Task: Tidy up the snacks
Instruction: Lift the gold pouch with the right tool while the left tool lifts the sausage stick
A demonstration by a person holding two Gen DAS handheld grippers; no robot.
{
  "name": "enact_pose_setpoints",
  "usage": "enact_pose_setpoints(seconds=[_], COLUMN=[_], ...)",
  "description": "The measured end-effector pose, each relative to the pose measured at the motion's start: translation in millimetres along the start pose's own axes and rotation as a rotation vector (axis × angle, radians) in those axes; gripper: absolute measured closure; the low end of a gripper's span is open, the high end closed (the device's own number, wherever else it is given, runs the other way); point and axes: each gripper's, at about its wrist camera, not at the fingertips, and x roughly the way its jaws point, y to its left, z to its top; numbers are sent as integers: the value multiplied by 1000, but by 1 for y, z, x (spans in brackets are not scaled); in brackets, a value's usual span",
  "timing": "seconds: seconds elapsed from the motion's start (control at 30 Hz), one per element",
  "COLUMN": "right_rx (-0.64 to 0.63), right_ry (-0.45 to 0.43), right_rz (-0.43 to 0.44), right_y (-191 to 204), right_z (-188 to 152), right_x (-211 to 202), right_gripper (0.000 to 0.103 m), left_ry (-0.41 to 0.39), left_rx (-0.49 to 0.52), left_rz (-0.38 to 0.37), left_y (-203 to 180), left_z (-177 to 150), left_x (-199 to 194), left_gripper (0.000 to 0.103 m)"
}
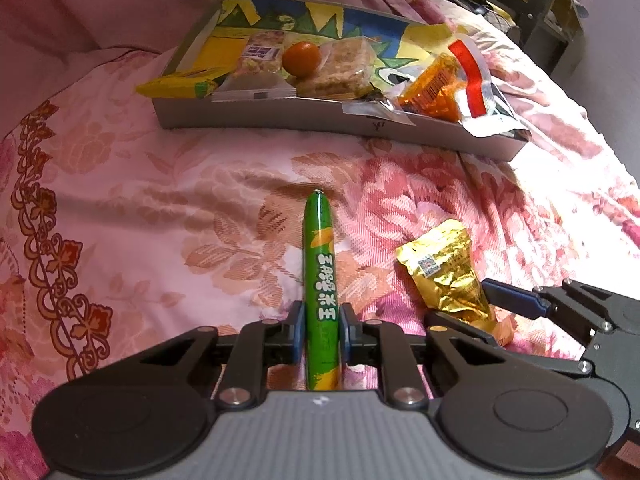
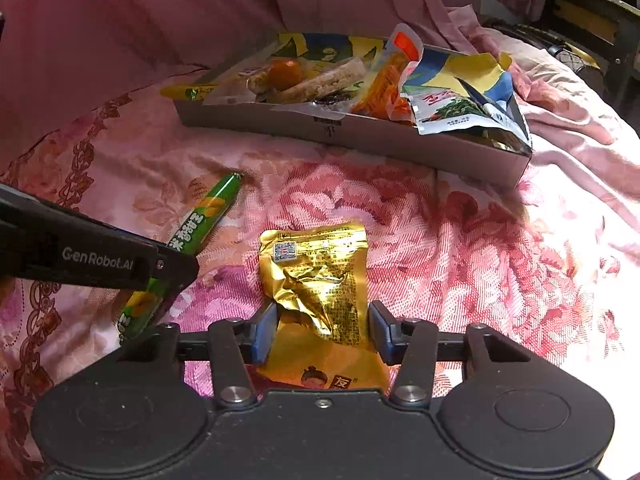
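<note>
A green sausage stick [image 1: 320, 264] lies on the pink floral bedspread, pointing at the grey cardboard tray [image 1: 320, 118]. My left gripper [image 1: 321, 332] is shut on its near half. The stick also shows in the right wrist view [image 2: 200, 220]. A gold foil snack pouch [image 2: 316, 276] lies right of it, also seen in the left wrist view [image 1: 448, 276]. My right gripper [image 2: 323, 332] straddles the pouch's near end; its blue pads [image 2: 266, 332] stand just off the pouch sides, open. The tray [image 2: 360, 136] holds several snacks and an orange [image 1: 302, 58].
The bedspread [image 1: 160, 208] is soft and wrinkled. Pink curtains [image 2: 160, 20] hang behind the tray. Dark furniture [image 1: 532, 4] stands at the far right. An opened red-and-white bag [image 1: 476, 80] overhangs the tray's right end.
</note>
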Motion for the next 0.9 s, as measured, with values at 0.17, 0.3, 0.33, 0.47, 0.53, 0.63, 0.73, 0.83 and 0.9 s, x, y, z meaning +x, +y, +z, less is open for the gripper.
enact_pose_setpoints(seconds=[0.17, 0.3, 0.33, 0.47, 0.53, 0.63, 0.73, 0.83, 0.9], right_rx=[-9, -18, -21, -26, -26, -24, -22, -23, -23], right_ry=[-19, -27, -29, -37, -41, -54, -65, -79, -93], right_rz=[-8, -15, -15, -15, -17, -20, -16, -14, -12], right_y=[1, 2, 3, 3, 3, 3, 3, 4, 4], right_z=[1, 0, 0, 0, 0, 1, 2, 3, 4], right_x=[-3, -4, -4, -4, -5, -6, -7, -9, -11], right_gripper=[53, 53, 53, 53, 53, 53, 53, 53, 53], left_ry=[-8, -18, -22, -36, -41, -58, -75, -91, -104], left_rx=[-3, -7, -9, -19, -20, -12, -12, -10, -9], left_rz=[2, -4, -5, 1, 13, 39, 46, 55, 62], left_y=[-1, -2, -2, 0, 0, -1, -2, -2, -2], left_z=[1, 1, 1, 2, 3, 3, 4, 5, 6], left_x=[-4, -7, -9, -11, -13, -15, -17, -19, -21], left_gripper=[84, 85, 85, 85, 85, 85, 84, 84, 84])
